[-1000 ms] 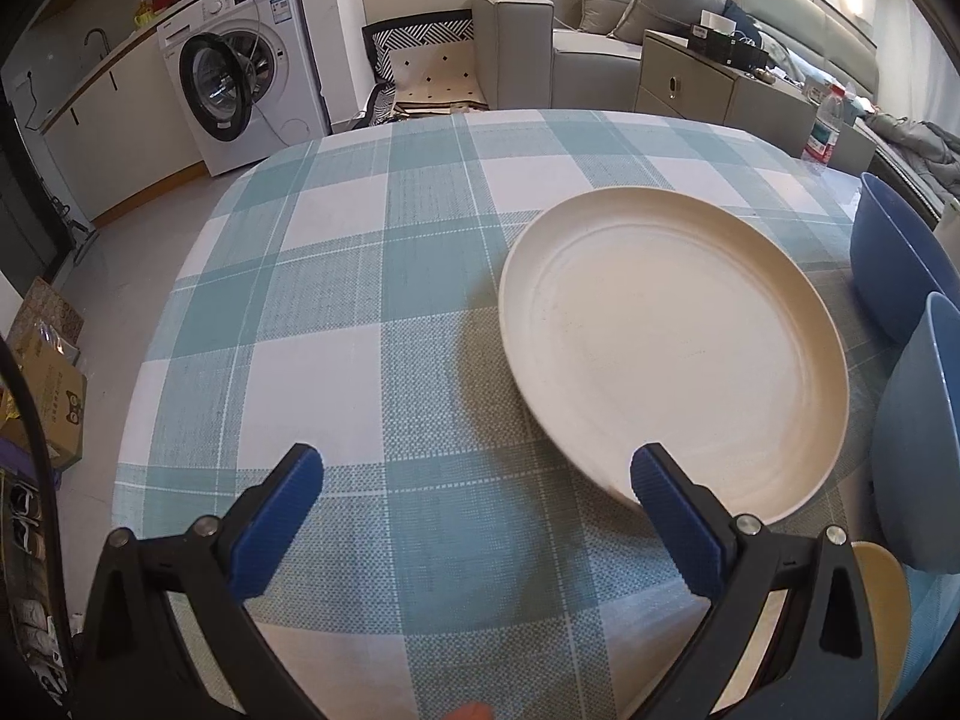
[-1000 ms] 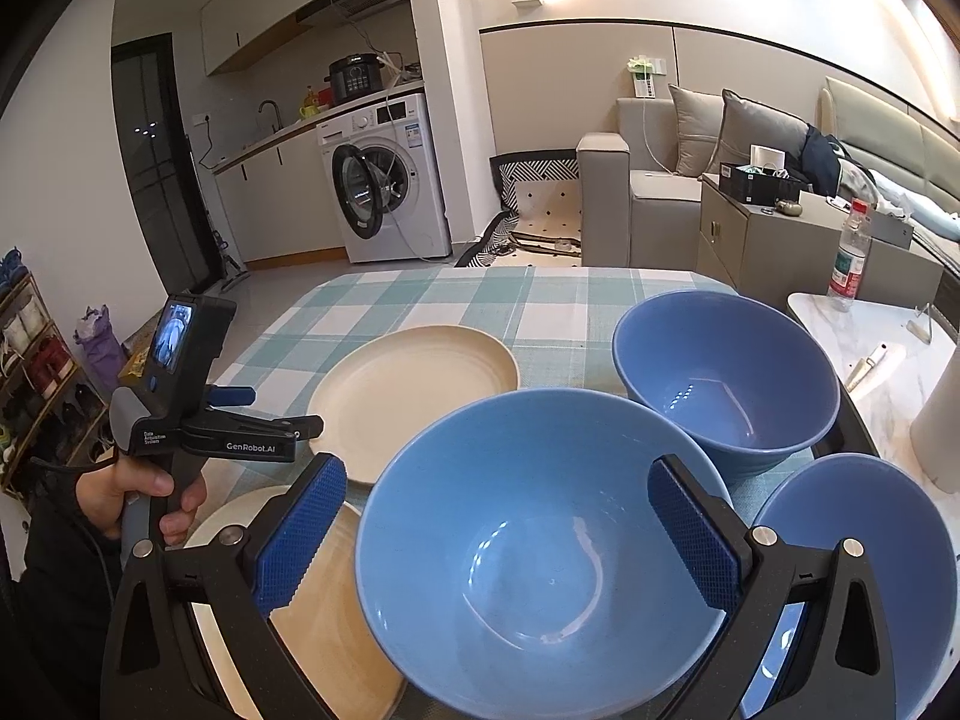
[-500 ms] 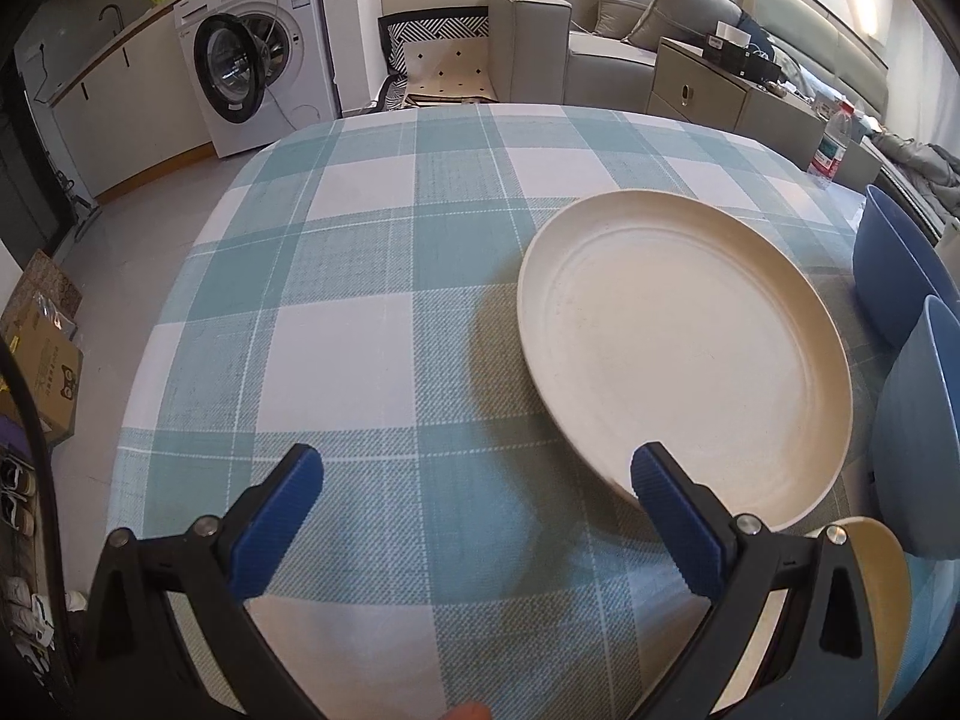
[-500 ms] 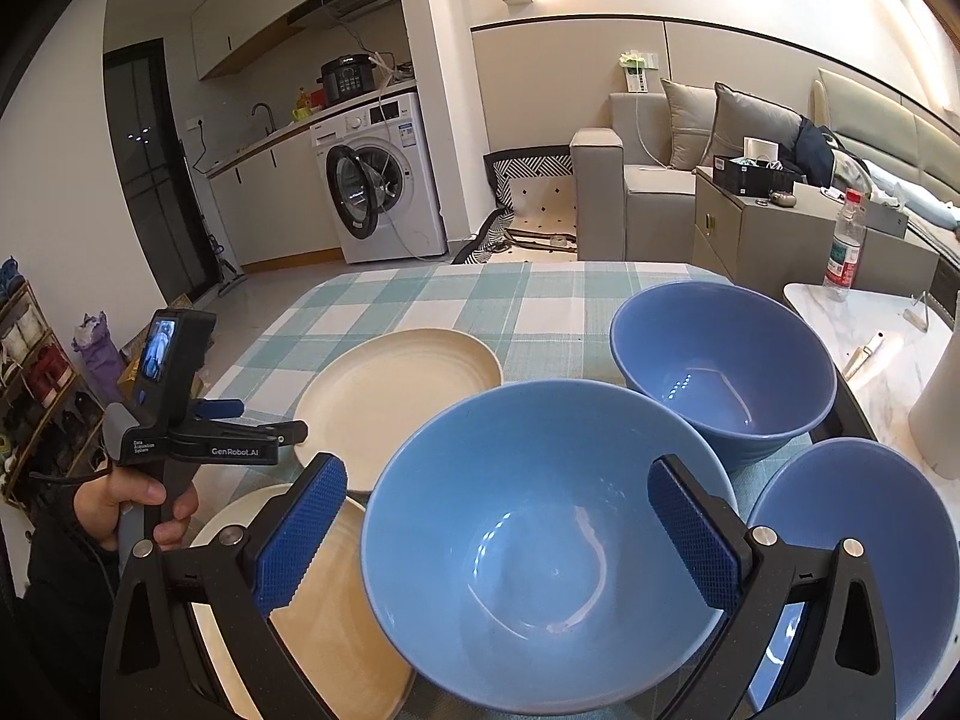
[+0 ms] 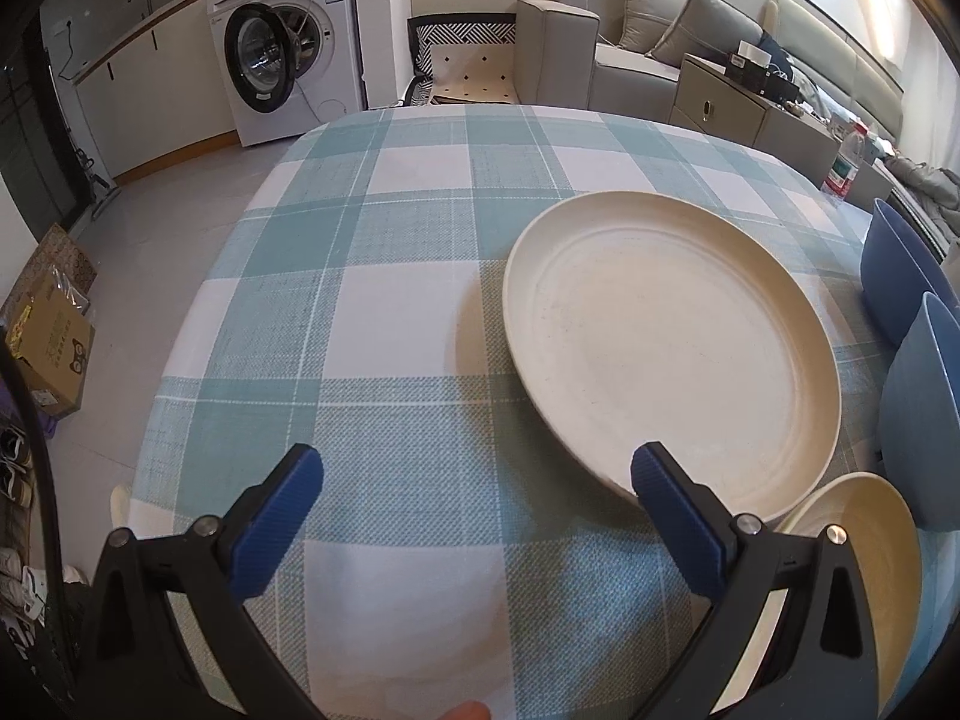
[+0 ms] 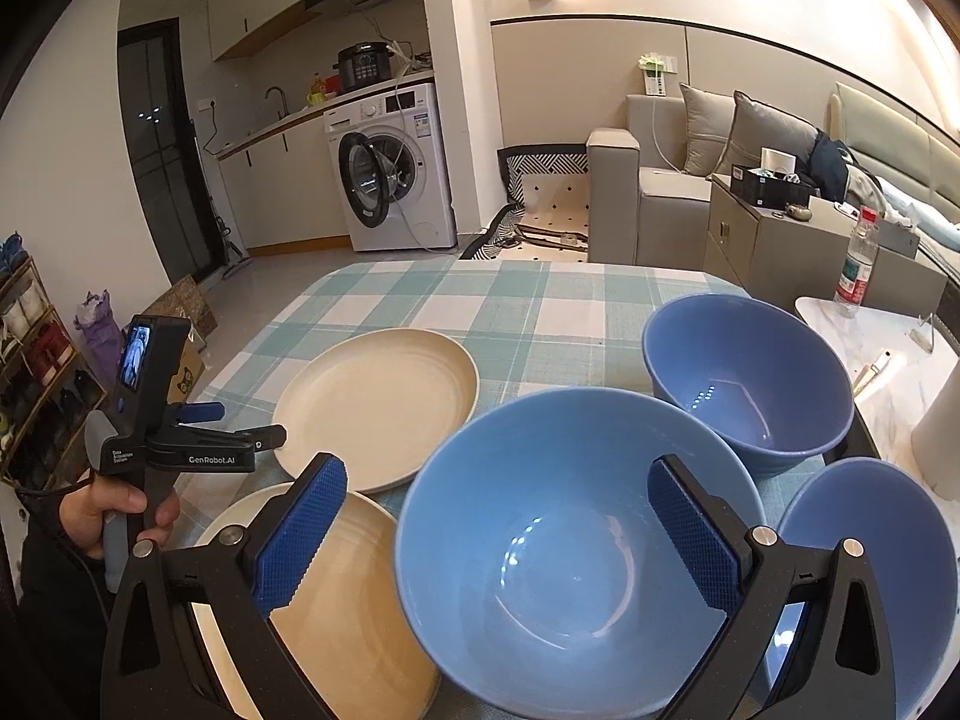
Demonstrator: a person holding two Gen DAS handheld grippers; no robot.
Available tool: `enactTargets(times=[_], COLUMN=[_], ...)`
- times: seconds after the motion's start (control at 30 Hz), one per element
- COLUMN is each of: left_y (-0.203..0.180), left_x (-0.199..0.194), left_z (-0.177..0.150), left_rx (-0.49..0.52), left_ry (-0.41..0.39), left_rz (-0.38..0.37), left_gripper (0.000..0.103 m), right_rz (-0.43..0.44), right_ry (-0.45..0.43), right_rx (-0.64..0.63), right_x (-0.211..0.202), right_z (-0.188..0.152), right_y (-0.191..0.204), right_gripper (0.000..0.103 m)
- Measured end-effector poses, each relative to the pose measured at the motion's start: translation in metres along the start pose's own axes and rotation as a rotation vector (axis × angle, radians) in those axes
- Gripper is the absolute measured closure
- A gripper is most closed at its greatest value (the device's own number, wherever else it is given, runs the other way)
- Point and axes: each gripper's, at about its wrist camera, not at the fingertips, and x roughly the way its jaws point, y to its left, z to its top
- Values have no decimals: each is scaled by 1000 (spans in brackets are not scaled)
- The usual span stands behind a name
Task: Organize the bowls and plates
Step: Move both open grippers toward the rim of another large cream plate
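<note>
Room: open living space with washer (image 5: pixel 282 60), sofa (image 5: pixel 606 60) and kitchen counter (image 6: pixel 282 123) behind
Table: covered by teal and white checked cloth (image 5: pixel 372 312)
Far plate (image 5: pixel 666 348): cream, flat on cloth, left of the bowls; seen also from right wrist (image 6: pixel 378 402)
Near plate (image 6: pixel 318 606): cream, at table front, its far rim just beside or slightly under far plate, cannot tell which; only its edge visible from left wrist (image 5: pixel 864 558)
Big bowl (image 6: pixel 570 546): light blue, upright, right of near plate, rim over that plate's edge
Far bowl (image 6: pixel 750 378): darker blue, upright, behind big bowl
Third bowl (image 6: pixel 864 576): blue, right of big bowl, partly hidden by finger
Left gripper (image 5: pixel 474 516): jaws wide, holding nothing, low above cloth; right fingertip (image 5: pixel 654 474) at near rim of far plate, touching or not cannot tell; held in hand (image 6: pixel 102 510)
Right gripper (image 6: pixel 498 516): jaws wide, empty, one finger on each side of big bowl, above it, not touching
Bottle (image 6: pixel 858 264): on white side table (image 6: pixel 882 348), right of the bowls
</note>
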Motion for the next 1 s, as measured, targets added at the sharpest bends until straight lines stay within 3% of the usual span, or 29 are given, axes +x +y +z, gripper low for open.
enactTargets(times=[0.57, 1.0], left_y=[19, 8], left_x=[-13, -14], left_z=[-12, 3], left_rx=[-42, -16], left_ry=[-15, -41], left_rz=[5, -16], left_gripper=[0, 0], right_rz=[32, 31], right_ry=[21, 50], right_rx=[-65, -114], right_x=[15, 29], right_z=[14, 23], right_y=[33, 57], right_gripper=[1, 1])
